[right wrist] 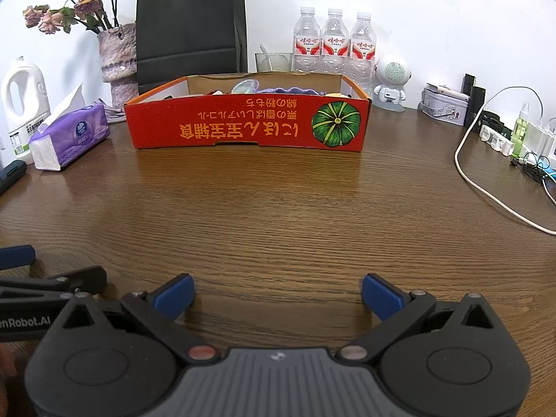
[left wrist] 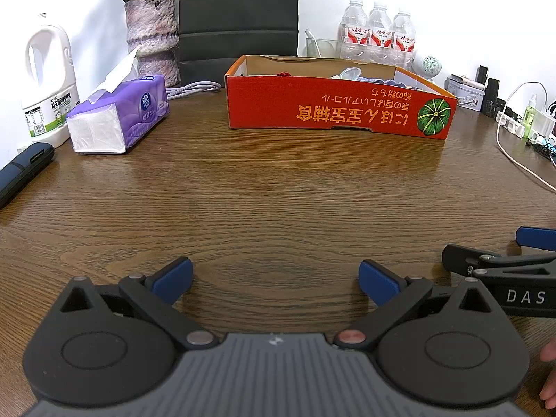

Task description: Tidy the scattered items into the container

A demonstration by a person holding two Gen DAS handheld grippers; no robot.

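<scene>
Across the middle of the brown wood-grain table (right wrist: 278,215) no loose item lies between the claws and the shallow red cardboard box with orange rim (right wrist: 248,123), which stands well apart from both claws at the far side. Over its front wall a lilac knitted cloth (right wrist: 288,90) and a clear plastic piece (right wrist: 243,86) show inside. The left claw (left wrist: 276,279) and the right claw (right wrist: 278,293) hover side by side low over the table, each spread wide with nothing between its blue pads.

By my judgement the tidying is at or near its end, or between picks: the next move calls for a look round for anything not yet boxed, none of which appears in these views. The purple tissue pack (left wrist: 120,114), white plastic jug (left wrist: 47,80) and three clear water bottles (right wrist: 333,41) look like standing furniture of the room rather than scattered items.

Writing: the box front carries orange lettering, upside down, beside a green pumpkin picture (right wrist: 335,123). The neighbouring claw's arm reads "DAS" in the left view and "enRobot.AI" in the right. Bottle labels are red and white, too small to read.
</scene>
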